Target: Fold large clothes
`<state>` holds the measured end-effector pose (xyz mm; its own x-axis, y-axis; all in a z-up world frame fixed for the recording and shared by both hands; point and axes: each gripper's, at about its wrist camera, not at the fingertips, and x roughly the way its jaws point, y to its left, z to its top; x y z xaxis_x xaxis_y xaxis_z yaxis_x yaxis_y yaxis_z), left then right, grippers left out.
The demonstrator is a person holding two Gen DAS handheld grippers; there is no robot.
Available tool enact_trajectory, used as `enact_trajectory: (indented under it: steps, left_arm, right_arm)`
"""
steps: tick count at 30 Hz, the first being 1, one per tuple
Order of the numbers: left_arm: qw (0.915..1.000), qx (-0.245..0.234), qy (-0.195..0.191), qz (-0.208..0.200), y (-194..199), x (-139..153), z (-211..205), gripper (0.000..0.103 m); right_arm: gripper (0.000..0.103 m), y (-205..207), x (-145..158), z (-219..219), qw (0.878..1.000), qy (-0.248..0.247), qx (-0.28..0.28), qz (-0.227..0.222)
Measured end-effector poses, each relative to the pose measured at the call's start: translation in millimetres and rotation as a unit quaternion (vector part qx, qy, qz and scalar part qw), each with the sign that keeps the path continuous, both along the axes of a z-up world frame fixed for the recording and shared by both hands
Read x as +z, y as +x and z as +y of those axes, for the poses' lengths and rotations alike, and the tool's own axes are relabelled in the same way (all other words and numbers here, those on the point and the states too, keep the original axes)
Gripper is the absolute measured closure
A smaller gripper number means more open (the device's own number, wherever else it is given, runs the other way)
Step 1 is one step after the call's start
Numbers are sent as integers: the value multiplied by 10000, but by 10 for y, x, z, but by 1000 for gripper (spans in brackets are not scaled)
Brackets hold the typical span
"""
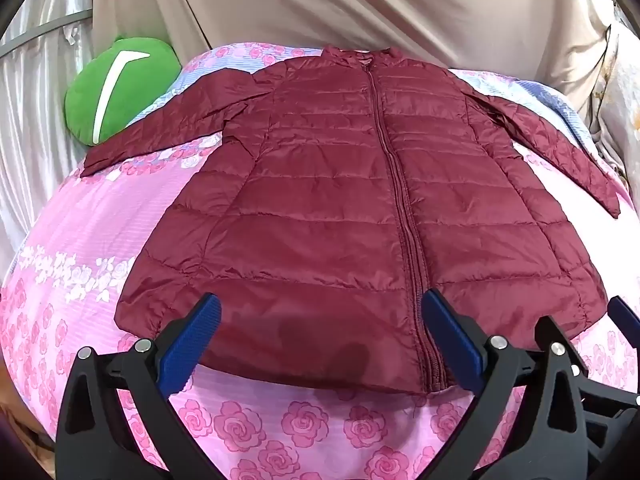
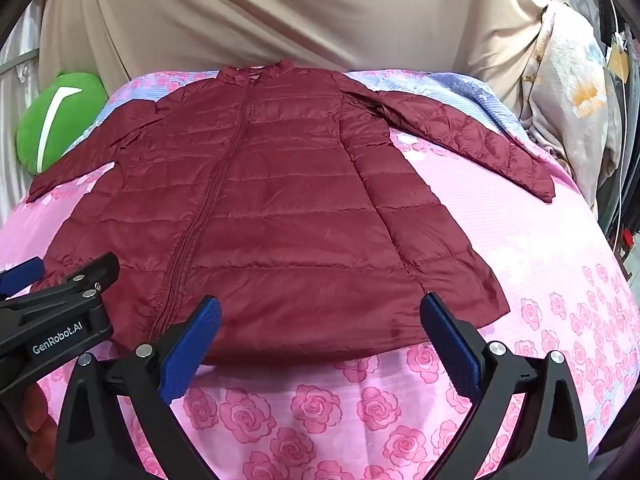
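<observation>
One jacket (image 1: 344,200), maroon, quilted, zipped shut, lies flat and face up on the pink rose-print bedsheet (image 1: 304,428). Both of its sleeves are spread out to the sides. One green cushion (image 1: 120,88) sits beyond the jacket's left sleeve, at the far left of the bed. A beige cloth (image 1: 340,4) hangs behind the jacket's collar. I hold two grippers, each with two blue-padded fingers.

My left gripper (image 1: 320,344) stands with its jaws fully spread and nothing between the pads. Its fingers (image 1: 192,344) hover over the jacket's near hem: the left finger sits over the left half of the hem, and the right finger sits just beside the bottom of the zip. Whether the pads touch the fabric I cannot tell.

My right gripper (image 2: 320,344) is likewise spread wide and holds nothing. Its left finger (image 2: 192,344) sits over the hem just right of the zip, and its right finger lies near the jacket's right hem corner.

Both grippers tilt downward toward the jacket from the hem side, side by side. In the right wrist view my left gripper (image 2: 20,272) appears over the jacket's left hem corner, with part of my hand (image 2: 36,412) below it.
</observation>
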<state>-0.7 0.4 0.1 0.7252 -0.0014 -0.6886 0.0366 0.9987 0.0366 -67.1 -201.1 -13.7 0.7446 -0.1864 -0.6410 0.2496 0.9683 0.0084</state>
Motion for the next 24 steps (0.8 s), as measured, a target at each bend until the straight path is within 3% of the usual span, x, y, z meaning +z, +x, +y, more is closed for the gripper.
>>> enact_trajectory:
  steps: [24]
  left_arm:
    - [9996, 44, 208, 176, 81, -119, -32, 5]
  right_arm:
    - [5, 53, -54, -10, 9999, -70, -27, 96]
